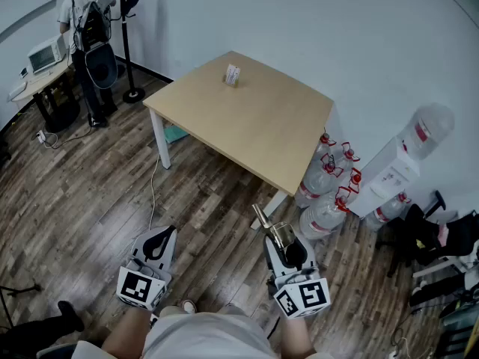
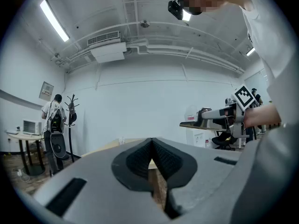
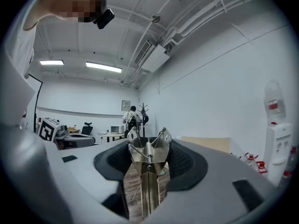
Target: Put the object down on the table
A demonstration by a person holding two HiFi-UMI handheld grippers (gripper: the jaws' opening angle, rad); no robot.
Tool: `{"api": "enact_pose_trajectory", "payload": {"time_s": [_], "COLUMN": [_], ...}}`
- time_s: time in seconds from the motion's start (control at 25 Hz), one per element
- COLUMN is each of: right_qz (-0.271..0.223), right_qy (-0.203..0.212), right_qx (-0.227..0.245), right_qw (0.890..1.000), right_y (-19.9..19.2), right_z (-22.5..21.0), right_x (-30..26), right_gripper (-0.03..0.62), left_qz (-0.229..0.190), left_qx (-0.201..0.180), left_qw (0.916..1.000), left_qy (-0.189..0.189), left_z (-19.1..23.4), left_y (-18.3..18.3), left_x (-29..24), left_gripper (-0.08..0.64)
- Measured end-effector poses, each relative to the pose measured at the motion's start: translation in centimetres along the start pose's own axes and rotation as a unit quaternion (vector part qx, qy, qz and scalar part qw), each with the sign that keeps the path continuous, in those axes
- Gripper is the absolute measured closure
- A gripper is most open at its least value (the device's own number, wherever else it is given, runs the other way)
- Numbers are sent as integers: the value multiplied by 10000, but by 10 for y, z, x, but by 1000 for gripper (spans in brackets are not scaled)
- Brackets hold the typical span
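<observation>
In the right gripper view my right gripper (image 3: 148,148) is shut on a steel spring clamp (image 3: 147,169), whose two arms and coil spring stick out past the pads. From the head camera the clamp (image 1: 263,221) points from the right gripper (image 1: 280,239) toward the light wooden table (image 1: 262,129), which stands some way ahead over the wood floor. My left gripper (image 1: 159,239) hangs level at the lower left. Its jaws (image 2: 152,143) meet at the tips with nothing between them. The left gripper view catches the right gripper (image 2: 211,114) off to its right.
A small white box (image 1: 232,74) sits on the table's far side. Several water bottles (image 1: 327,193) and a dispenser (image 1: 400,167) stand right of the table. A person (image 1: 88,17), a coat stand (image 1: 127,43) and a desk (image 1: 41,77) are far left. Chairs (image 1: 430,238) fill the right edge.
</observation>
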State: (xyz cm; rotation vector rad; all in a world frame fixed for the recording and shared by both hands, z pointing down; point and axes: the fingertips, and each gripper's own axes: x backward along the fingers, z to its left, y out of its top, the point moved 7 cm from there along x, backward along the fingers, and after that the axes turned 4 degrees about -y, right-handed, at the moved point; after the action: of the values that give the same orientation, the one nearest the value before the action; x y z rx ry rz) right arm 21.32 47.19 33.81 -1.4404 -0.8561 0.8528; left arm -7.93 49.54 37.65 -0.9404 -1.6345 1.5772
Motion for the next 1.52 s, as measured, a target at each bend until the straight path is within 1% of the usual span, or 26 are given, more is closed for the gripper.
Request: {"api": "enact_pose_trajectory", "payload": {"time_s": [0.12,0.28,0.4,0.52,0.72,0.96,1.16,1.28,1.4,1.52], "right_qz": [4,77,130,176,134,240,151,144,178,161], "right_qy": [19,66,47,-7,-73,-103,-128,-101,16,133], "right_qx": [-1,-30,-54,-71,-239,-261,-255,-325,-385,-415], "right_qw": [10000,9999,9999,9998,9996,9993,9995,9993,9991,9989], "right_y": [0,-2,-6,-11,-20,-25,-24,-26,-25,-23], "right_z": [2,7,14,24,38,45,17,-8,-40,-74], "right_x": [-6,-13,-19,-25,-33,-49,-86,-120,-162,-207], "right_gripper": [387,387,387,387,387,386,387,386,386,387], "left_qz": [19,57,-9,-9,85,46,67,263,382,381], "left_qx": [-102,-84,-98,-18,131,192,152,193,259,182], "left_qw": [9999,9999,9999,9998,9996,9991,9993,9991,9987,9989], "left_qy": [-39,-59,-135,-172,-254,-365,-333,-288,-211,-203], "left_z": [5,11,17,28,49,67,85,97,110,124], "left_y": [4,2,1,-6,-26,-32,-35,-43,-45,-36], "left_x": [-2,0,5,13,20,11,-24,-53,-97,-150], "left_gripper": [555,555,555,555,555,555,555,555,555,555]}}
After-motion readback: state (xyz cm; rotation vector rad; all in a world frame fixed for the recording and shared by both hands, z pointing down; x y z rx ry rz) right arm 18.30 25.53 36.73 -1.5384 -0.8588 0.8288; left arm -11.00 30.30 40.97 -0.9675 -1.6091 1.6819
